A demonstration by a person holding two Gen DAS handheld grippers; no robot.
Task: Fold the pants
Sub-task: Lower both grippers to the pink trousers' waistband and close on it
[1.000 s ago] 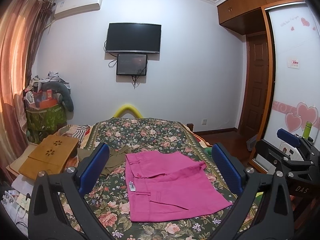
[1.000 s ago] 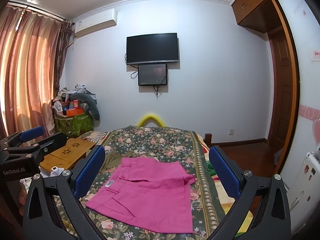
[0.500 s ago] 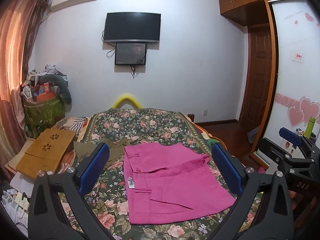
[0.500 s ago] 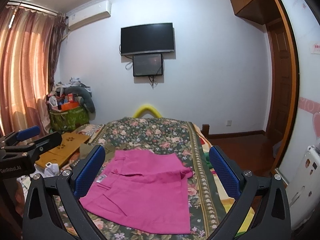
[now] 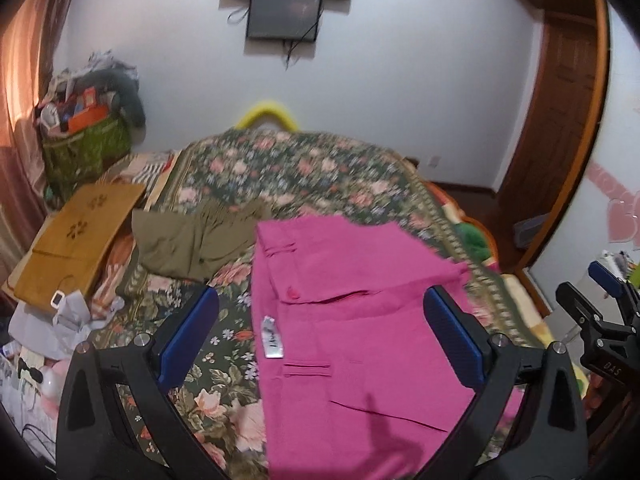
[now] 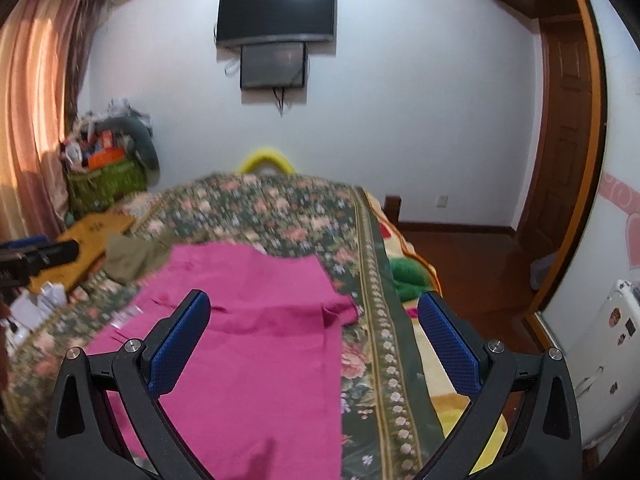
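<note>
The pink pants (image 5: 360, 320) are lying flat on the floral bedspread (image 5: 304, 168), already folded over into a squarish shape, with a small white label (image 5: 273, 337) showing near their left edge. The left gripper (image 5: 320, 332) hangs right above them, fingers spread wide with nothing between them, and the pink cloth fills pretty much the whole gap under the blue pads (image 5: 188, 332). The right gripper (image 6: 316, 344) is just as wide open and empty; it sits over the pants' right side, so its left pad is above the fabric and its right pad is above the bedspread's border strip.

The left view shows stuff the right one barely gets: an olive garment (image 5: 192, 240) bunched up just beside the pants' far left corner, and a wooden lap desk (image 5: 80, 236) at the bed's left edge. It also catches the right gripper off at its right edge. The right view is blurrier but shows the pants' right edge, a green bundle (image 6: 408, 272) past the bed's side, and the whole TV (image 6: 276, 12) on the wall.
</note>
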